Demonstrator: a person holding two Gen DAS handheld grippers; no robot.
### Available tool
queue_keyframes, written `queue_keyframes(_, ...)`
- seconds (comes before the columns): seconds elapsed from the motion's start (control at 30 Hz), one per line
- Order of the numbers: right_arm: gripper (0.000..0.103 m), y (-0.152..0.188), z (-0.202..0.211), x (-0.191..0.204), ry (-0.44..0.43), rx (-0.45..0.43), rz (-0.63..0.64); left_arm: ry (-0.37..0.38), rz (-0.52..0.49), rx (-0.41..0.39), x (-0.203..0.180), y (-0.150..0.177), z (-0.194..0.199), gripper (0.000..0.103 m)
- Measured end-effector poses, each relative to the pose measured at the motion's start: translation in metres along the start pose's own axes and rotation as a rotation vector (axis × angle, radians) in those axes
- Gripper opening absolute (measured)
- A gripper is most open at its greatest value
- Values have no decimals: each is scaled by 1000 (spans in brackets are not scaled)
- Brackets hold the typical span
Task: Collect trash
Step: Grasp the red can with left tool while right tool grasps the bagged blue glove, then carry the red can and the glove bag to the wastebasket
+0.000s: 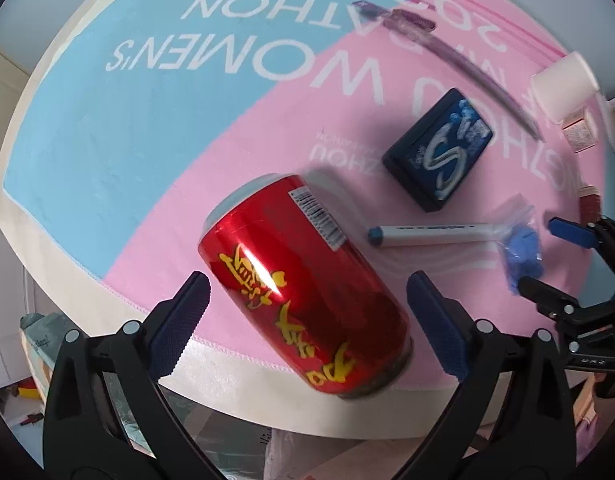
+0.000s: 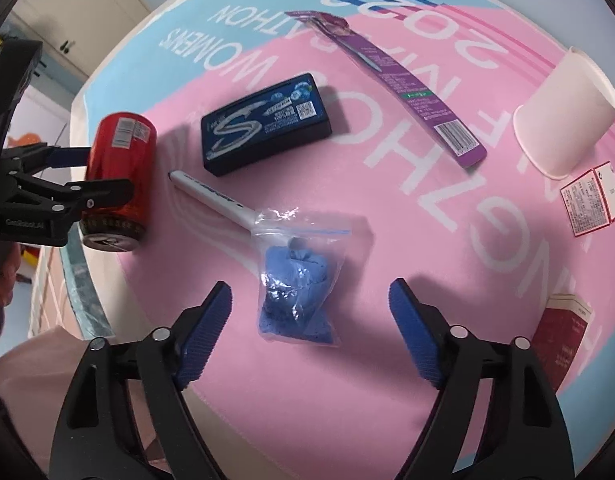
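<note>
In the left wrist view, your left gripper [image 1: 303,312] straddles the red can [image 1: 303,280], which lies on its side near the mat [image 1: 107,120] edge; the jaws stand wide, pads beside but apparently not yet pressing the can, so it looks ungrasped. In the right wrist view, your right gripper [image 2: 307,328] hangs with jaws wide over the plastic bag [image 2: 297,276] of blue material, beside the pen [image 2: 211,196], positioned to close across its width.

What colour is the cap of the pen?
Dark blue; the pen cap shows best in the left wrist view.
</note>
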State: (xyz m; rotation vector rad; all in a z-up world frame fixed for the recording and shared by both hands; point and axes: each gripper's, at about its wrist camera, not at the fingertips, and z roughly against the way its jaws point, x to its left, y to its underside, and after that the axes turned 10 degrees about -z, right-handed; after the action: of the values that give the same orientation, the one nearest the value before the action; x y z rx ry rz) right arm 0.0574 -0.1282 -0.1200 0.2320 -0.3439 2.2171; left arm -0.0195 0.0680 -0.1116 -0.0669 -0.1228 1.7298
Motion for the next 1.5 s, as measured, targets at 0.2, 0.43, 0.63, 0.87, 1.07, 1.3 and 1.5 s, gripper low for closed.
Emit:
queue_keyframes(0.2, 67, 1, -3, 5, 40, -9, 30, 7, 9, 11, 1, -1, -11, 92)
queue_keyframes(0.43, 38, 6, -8, 7, 79, 6, 41, 27, -12, 0, 0, 2, -14, 84)
queue_keyframes(0.63, 34, 6, -3, 0, 73, 2, -18, 45, -43, -9, 3, 4, -13, 81)
queue_keyframes(0.87, 34, 6, 12, 0, 84, -39, -83, 24, -105, -65, 13, 8, 9, 81)
queue_keyframes(1.07, 34, 11, 30, -6, 114, -80, -144, 25, -200, -111, 13, 6, 28, 81)
queue_keyframes(1.3, 34, 27, 55, -13, 148, -146, -273, 38, -368, -164, -11, -9, 44, 82)
queue_keyframes(1.5, 34, 58, 72, -17, 187, -208, -448, 69, -559, -204, -40, -22, 51, 82)
